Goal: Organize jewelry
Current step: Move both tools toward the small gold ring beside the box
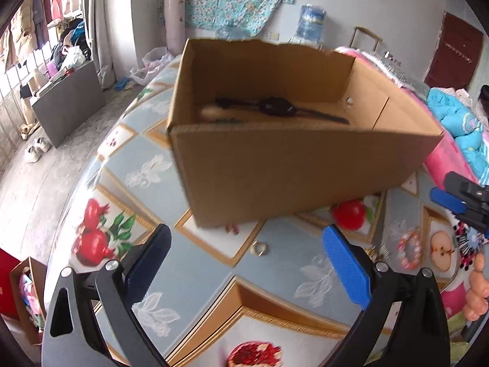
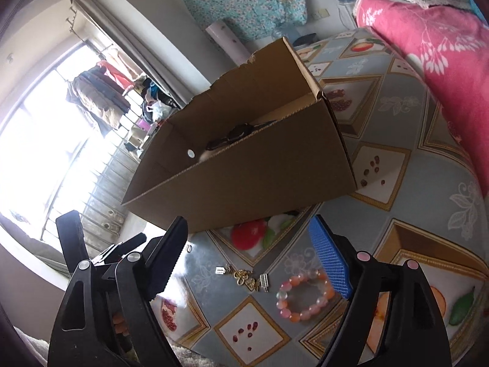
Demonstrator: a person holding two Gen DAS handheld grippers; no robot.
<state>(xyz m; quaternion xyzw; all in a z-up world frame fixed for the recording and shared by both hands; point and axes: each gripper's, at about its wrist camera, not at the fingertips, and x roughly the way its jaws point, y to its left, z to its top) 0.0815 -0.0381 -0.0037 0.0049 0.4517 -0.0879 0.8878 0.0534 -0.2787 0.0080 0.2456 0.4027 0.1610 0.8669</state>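
Bed/table surface covered w/ a pale blue printed cloth [image 1: 189,253] showing pomegranates, leaves & gold diamond frames; it fills most of both views.

On it stands an open brown corrugated cardboard box [image 1: 290,165], flaps gone, top edge torn in places. Inside, on the floor of the box, lies a dark strap-like item w/ a black oval centre [image 1: 276,107], poss. a watch, can't tell for sure; a pale rounded piece sits at its left end.

Rolled pink floral quilt [image 2: 434,49] lies along the far side of the cloth, beyond the box in the right wrist view.

Left gripper [image 1: 246,255] hangs over the cloth in front of the box, jaws wide apart, nothing between them. A small silver ring [image 1: 259,248] lies on the cloth below the gap, touching neither pad.

Right gripper [image 2: 249,255] also stands wide, nothing gripped. Its blue pad [image 2: 331,266] overlaps the edge of the bracelet in the right wrist view; contact can't be told.

Pink & orange beaded bracelet [image 2: 304,295] lies flat on the cloth near the box's front. Just beside it, to the left, a gold chain tangle w/ small silver charms [image 2: 247,278]. In the left wrist view a striped multicolour item [image 1: 469,244] sits at the far right edge, blurry.
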